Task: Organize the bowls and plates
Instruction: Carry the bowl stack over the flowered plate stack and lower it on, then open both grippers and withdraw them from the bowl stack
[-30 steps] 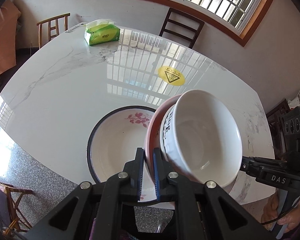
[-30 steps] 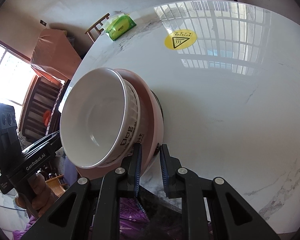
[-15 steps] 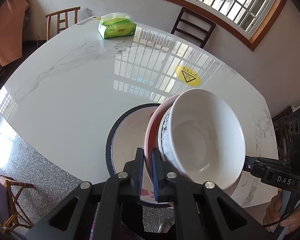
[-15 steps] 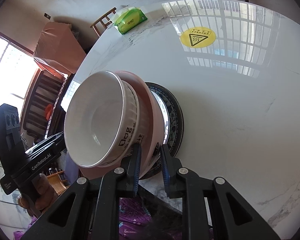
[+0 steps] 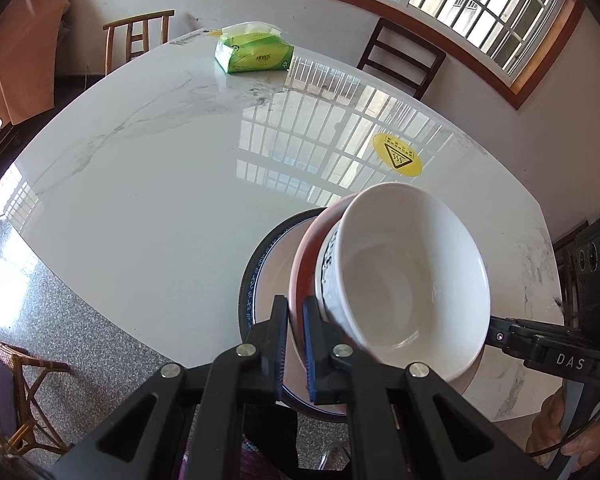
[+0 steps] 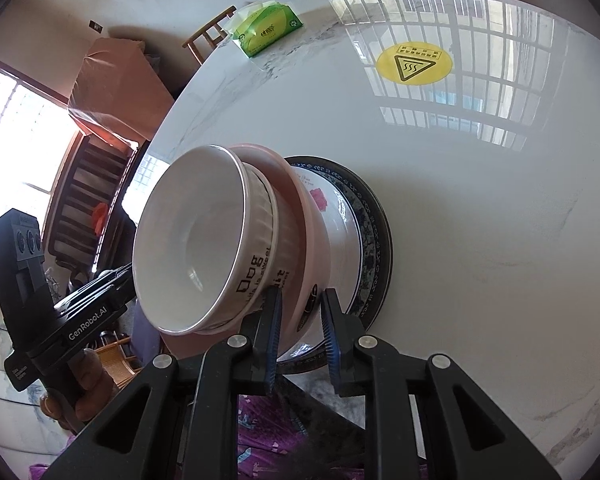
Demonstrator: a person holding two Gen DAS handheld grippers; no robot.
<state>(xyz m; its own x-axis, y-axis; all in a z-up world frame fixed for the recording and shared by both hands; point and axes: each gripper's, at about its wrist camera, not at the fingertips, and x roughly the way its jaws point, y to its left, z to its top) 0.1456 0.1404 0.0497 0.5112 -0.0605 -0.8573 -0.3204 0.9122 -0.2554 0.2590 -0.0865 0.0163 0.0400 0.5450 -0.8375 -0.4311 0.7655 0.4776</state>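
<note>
A white bowl (image 5: 404, 280) (image 6: 192, 240) with black lettering sits nested in a pink bowl (image 5: 304, 264) (image 6: 300, 216). Both tilt, held from opposite sides. My left gripper (image 5: 296, 320) is shut on the pink bowl's rim. On the other side my right gripper (image 6: 300, 320) is shut on that bowl's wall. Directly beneath lies a white flowered plate (image 6: 340, 220) on a dark blue-rimmed plate (image 5: 256, 276) (image 6: 372, 240), near the table's front edge. Whether the pink bowl touches the plates I cannot tell.
The white marble table (image 5: 160, 180) carries a green tissue pack (image 5: 254, 54) (image 6: 268, 32) at the far side and a yellow warning sticker (image 5: 398, 156) (image 6: 414, 64). Chairs (image 5: 138, 38) (image 5: 404, 60) stand behind it. A hand (image 6: 80, 392) holds the left gripper's handle.
Both grippers have carried the nested bowls forward and slightly down, so the stack now hangs over the plates, which have come into the right wrist view. Both grips are unchanged.
</note>
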